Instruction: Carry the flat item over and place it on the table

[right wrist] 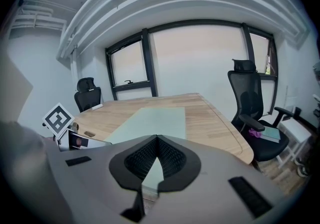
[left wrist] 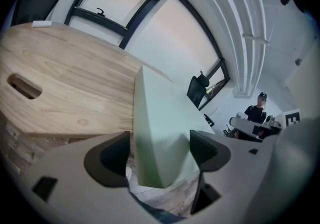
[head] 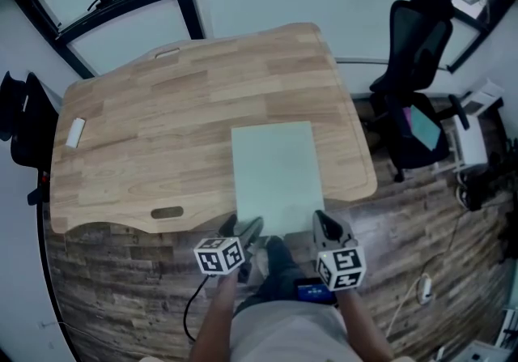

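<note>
The left gripper fills the bottom of the frame, its jaws standing apart. The near corner of a pale green flat panel sits between them, and the panel runs up onto the wooden table at left. The tabletop has an oval slot at centre left and a small white object at upper left. A black office chair stands beyond the panel.

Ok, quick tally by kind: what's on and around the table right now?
Pale green flat board: 1
Wooden table: 1
Small white object: 1
Black office chairs: 2
Total: 5
</note>
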The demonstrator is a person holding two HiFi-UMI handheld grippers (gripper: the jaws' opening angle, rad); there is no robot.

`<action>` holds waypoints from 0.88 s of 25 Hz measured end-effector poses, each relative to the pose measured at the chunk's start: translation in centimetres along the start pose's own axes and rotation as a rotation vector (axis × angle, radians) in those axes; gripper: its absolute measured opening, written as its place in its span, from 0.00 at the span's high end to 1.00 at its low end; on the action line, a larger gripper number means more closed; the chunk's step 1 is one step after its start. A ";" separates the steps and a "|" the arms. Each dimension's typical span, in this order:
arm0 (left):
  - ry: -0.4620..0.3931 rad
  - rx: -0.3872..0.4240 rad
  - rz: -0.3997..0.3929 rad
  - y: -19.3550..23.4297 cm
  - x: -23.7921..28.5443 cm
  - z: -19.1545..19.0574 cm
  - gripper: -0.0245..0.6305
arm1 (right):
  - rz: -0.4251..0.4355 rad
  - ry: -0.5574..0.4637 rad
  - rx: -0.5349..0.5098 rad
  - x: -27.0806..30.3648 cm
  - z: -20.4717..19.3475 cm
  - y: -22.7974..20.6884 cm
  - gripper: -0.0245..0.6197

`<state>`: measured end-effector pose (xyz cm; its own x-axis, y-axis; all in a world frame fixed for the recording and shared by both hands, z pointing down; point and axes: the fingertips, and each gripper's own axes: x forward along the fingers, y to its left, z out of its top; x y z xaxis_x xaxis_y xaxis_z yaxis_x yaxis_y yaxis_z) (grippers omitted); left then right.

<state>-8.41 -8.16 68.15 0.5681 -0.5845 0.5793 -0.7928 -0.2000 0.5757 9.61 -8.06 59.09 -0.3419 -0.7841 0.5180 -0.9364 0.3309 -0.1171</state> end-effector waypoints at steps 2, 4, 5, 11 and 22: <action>0.002 0.021 0.011 0.0 -0.1 0.2 0.42 | -0.002 -0.004 -0.002 -0.1 0.0 0.1 0.97; -0.004 0.039 0.028 0.0 -0.2 0.4 0.42 | -0.008 -0.007 0.000 -0.3 -0.1 0.0 0.97; -0.009 0.052 0.039 -0.1 -0.2 0.4 0.42 | -0.009 -0.008 0.001 -0.3 -0.2 0.0 0.97; -0.108 0.147 0.087 -0.8 -1.0 2.3 0.42 | -0.010 -0.013 -0.005 -0.8 0.2 -0.2 0.97; -0.208 0.274 0.122 -1.9 -2.5 5.3 0.42 | -0.019 -0.027 0.001 -1.4 0.4 -0.2 0.97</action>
<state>-9.46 -10.47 62.55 0.4315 -0.7586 0.4882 -0.8975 -0.3063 0.3173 10.29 -7.25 58.05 -0.3260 -0.8042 0.4970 -0.9428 0.3151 -0.1087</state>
